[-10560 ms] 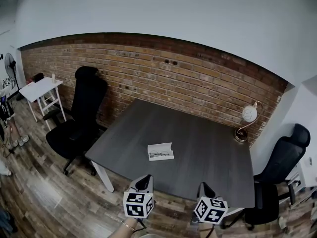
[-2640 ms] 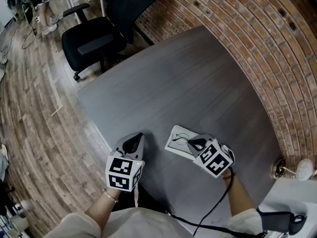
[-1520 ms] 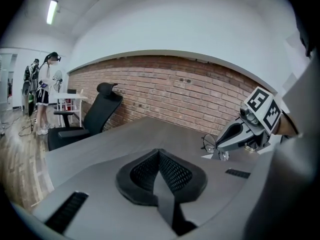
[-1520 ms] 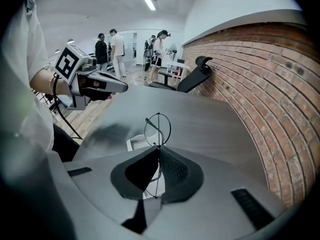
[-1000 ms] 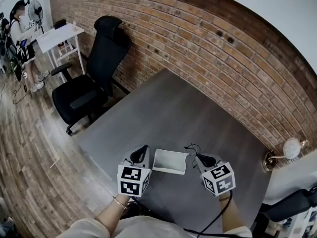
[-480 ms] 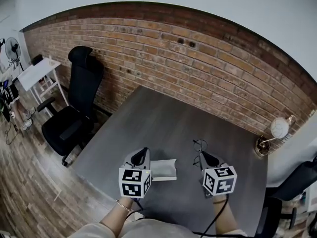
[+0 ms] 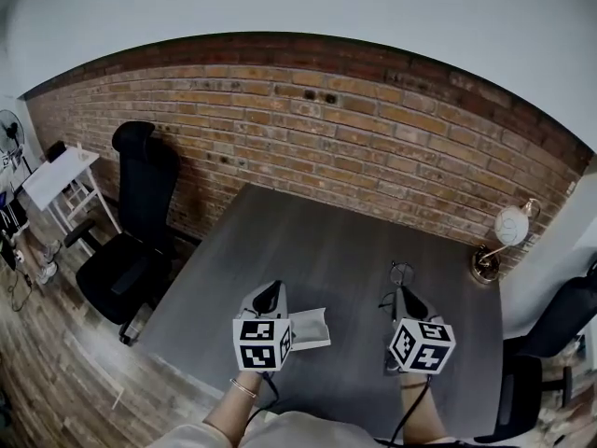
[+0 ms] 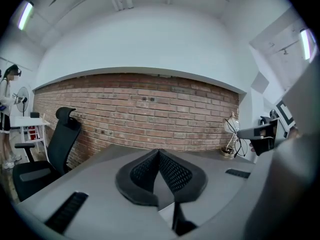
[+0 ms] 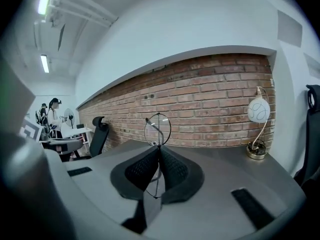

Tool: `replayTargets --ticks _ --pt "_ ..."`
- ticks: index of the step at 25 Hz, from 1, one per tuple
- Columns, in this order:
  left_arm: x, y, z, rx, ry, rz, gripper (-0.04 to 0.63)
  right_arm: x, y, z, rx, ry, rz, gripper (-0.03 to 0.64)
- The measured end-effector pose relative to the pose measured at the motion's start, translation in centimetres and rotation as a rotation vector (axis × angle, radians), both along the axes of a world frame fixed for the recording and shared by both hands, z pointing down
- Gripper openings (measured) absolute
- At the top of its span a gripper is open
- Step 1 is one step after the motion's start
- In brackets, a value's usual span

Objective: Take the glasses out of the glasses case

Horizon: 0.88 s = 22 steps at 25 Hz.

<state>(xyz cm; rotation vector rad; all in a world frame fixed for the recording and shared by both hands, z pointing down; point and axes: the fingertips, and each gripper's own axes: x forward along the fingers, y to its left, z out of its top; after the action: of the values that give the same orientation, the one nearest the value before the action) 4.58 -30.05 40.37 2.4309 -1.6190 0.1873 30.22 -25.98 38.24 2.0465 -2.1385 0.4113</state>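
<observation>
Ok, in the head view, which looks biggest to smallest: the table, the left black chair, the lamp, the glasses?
Table, left black chair, lamp, glasses. The glasses look smallest even raised nearer the camera.

Brick wall, lamp, black chair

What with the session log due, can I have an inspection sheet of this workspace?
Surface: grey table.
Job's things: white glasses case open on the table; glasses out of it, held above the table.
Clutter: desk lamp at the table's far right corner.
Grippers: left tongs shut, nothing between; right tongs shut on the glasses.
Cables: black cable trailing back from the right tongs.
Surroundings: brick wall, black chair, white side table.
</observation>
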Motion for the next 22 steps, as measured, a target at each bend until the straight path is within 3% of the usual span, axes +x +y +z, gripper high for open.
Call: replayTargets --ticks 22 --pt "2.2 -0.1 0.9 -0.033 0.01 0.033 0.017 2.4 1.2 1.5 -0.02 -0.042 0.079 0.038"
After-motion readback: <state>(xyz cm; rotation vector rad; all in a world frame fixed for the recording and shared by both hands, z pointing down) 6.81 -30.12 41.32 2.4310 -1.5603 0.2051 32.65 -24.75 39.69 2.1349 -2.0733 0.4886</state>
